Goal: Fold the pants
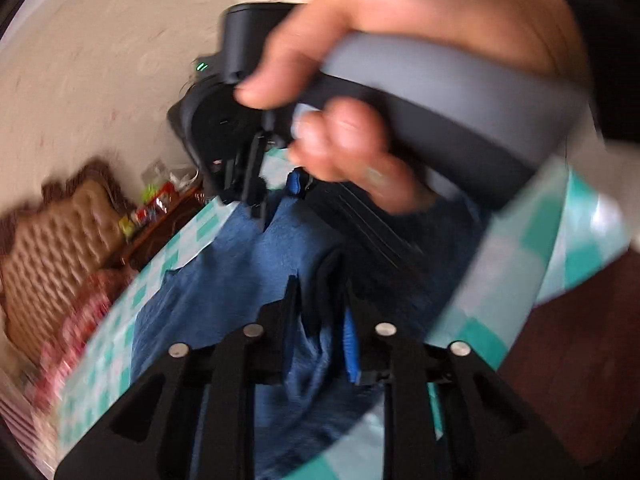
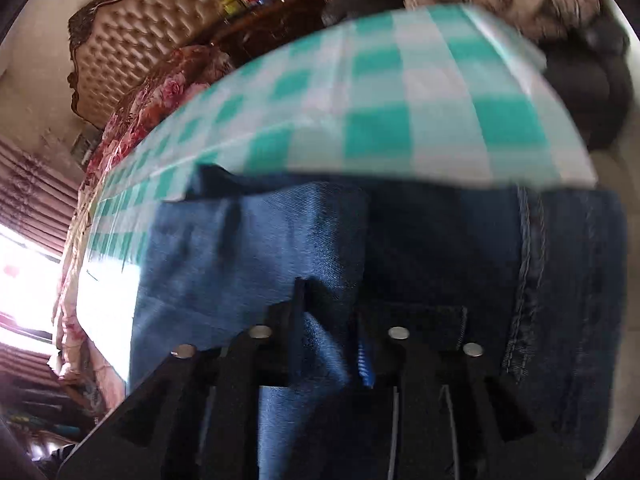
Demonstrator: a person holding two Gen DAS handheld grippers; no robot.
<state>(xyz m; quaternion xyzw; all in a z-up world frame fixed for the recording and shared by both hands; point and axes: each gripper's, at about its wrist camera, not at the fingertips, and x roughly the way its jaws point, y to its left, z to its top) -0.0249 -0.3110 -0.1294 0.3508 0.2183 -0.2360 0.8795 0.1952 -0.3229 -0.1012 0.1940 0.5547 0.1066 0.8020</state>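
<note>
While both views are smeared by motion blur, the left gripper (image 1: 320,300) shows its black plastic fingers a little apart with a dark fold of the blue denim pants (image 1: 240,264) between them; whether the pads press it I cannot tell. A ribbed blue pad lines one finger.

Right gripper (image 2: 332,312), own view: fingers likewise slightly parted, twill-weave denim bunched between them, grip not resolvable. Beside its right finger, a double-stitched seam and a patch-pocket corner. Pants lie under and ahead of both tongs on the teal-and-white checked tablecloth (image 2: 360,92), glossy, edge curving off.

Ahead of the left tongs, a person's hand (image 1: 380,40) wraps the grey handle of the right tool, hiding much of the cloth beyond.

Far left of both: tufted brown padded headboard (image 2: 152,36) with carved dark frame, rose-print bedding below it. Wooden shelf (image 2: 276,8) behind carries small colourful packets, too blurred to identify. Window glare blows out the lower left.
</note>
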